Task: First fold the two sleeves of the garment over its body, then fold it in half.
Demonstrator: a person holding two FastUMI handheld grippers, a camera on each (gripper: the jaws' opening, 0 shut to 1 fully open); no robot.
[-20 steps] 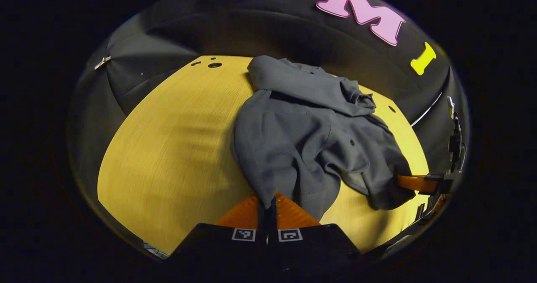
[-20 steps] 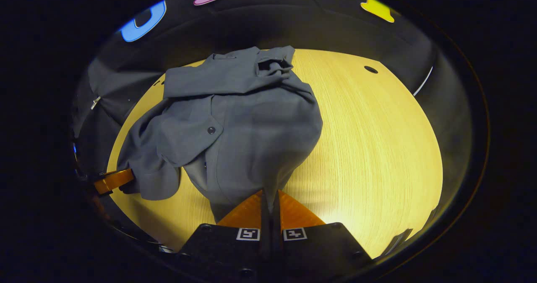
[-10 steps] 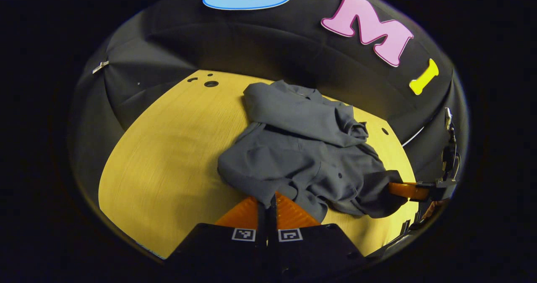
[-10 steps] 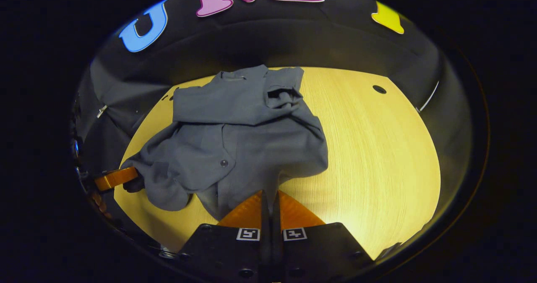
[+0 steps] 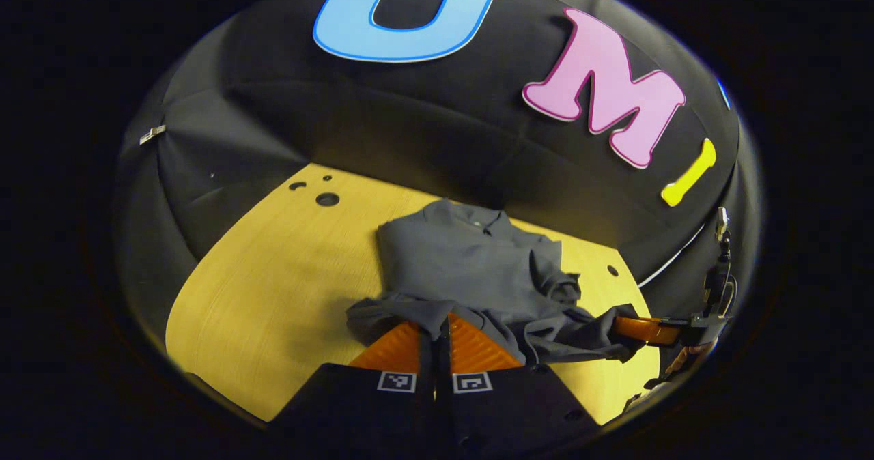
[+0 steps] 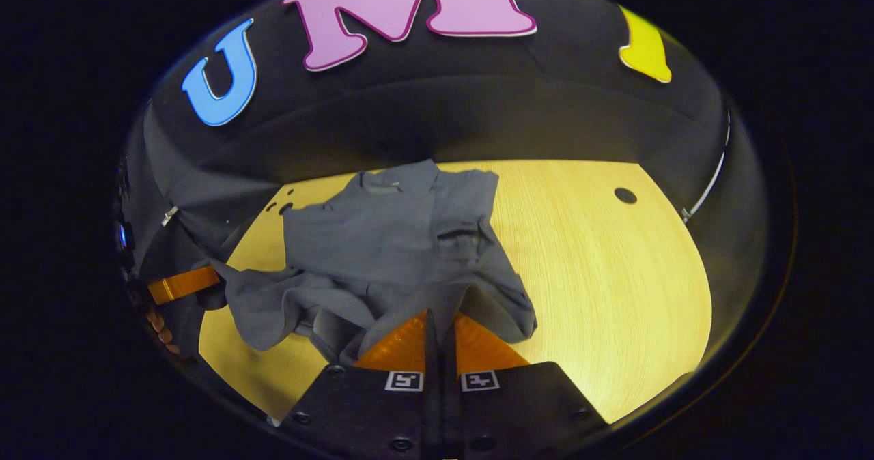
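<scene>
In the left gripper view, a grey shirt [image 5: 471, 276] is seen lying on the yellow desk [image 5: 273, 296], its collar end toward the booth's wall and its near hem drawn up into loose folds. The left gripper [image 5: 434, 334] is closed on the near edge of the cloth, which is pinched between its jaws. Farther to the right, the right gripper [image 5: 645, 329] is seen holding the other near corner, so the hem sags between the two holds. In the right gripper view, the shirt [image 6: 396, 255] is spread across the left half of the desk [image 6: 601, 276], and the right gripper [image 6: 440, 337] is closed on the cloth rising between its jaws; the left gripper [image 6: 183, 284] is seen at the left edge with a gathered corner at its tip. The fabric is judged light, thin and limp: it drapes and wrinkles freely and cannot hold a shape, so it is likely to bunch if carried unevenly. It is best taken at the two hem corners, kept level and apart so that the edge is held taut, and slipping from the jaws is judged a small risk given so thin a layer.
</scene>
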